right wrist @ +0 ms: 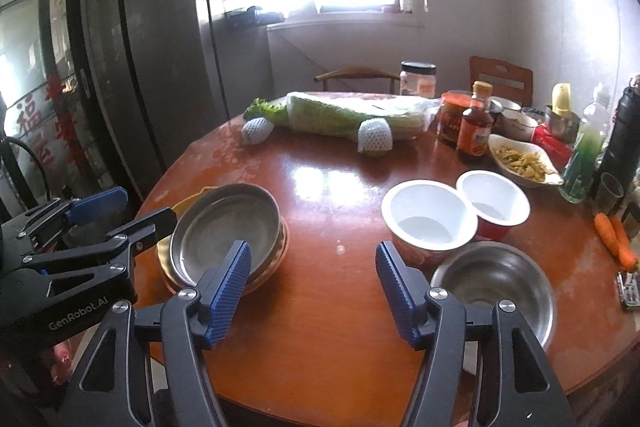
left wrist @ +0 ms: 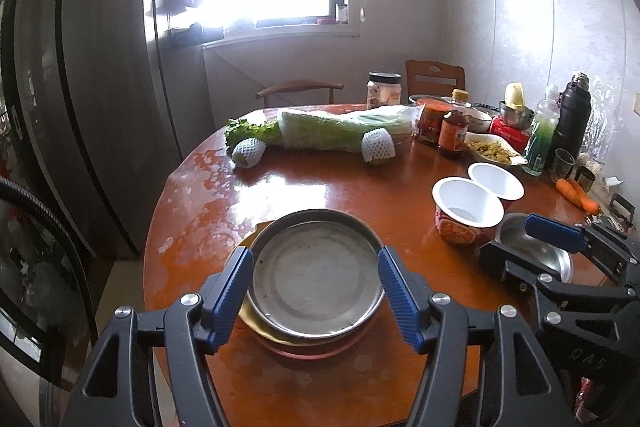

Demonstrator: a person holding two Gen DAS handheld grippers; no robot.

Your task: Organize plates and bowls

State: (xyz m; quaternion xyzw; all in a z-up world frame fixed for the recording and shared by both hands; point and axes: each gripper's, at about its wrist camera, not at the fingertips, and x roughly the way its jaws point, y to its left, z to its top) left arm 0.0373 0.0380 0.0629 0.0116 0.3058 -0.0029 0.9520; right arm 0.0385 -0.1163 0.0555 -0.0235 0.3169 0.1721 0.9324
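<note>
So we've got the round steel plate (left wrist: 316, 275) stacked on the yellow and reddish plates at lower centre, left gripper (left wrist: 316, 295) spread and empty, right gripper (right wrist: 314, 291) spread over bare wooden table (right wrist: 320, 327), steel bowl (right wrist: 496, 287) lower right probably next.

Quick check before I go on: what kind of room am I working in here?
Most likely a home kitchen or dining corner: a round wooden table crowded with sauce bottles and a wrapped cabbage, a tall dark fridge beside the window, and wooden chairs behind.
</note>
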